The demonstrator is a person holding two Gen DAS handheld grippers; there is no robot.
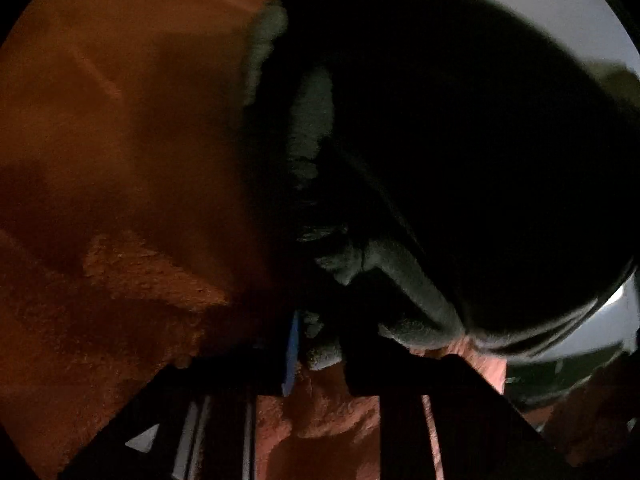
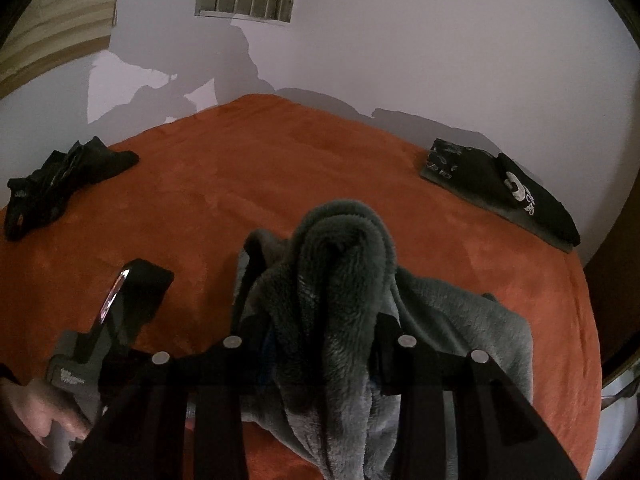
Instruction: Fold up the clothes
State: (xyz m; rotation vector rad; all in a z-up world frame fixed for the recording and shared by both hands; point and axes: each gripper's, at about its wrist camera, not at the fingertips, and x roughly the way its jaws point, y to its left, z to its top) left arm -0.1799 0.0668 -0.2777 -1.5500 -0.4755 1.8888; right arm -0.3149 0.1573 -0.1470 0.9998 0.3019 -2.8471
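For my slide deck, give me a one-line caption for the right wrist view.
Right gripper lifts a bunched grey fleece garment over an orange bedspread, black clothes lying beyond.

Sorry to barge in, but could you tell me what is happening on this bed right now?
A person is folding clothes with a handheld gripper in each hand. The right gripper is shut on a bunched-up fluffy grey garment, lifting part of it off the orange bedspread. The left gripper pinches an edge of the same fabric. A folded black shirt lies at the far right, and a crumpled black garment at the far left.
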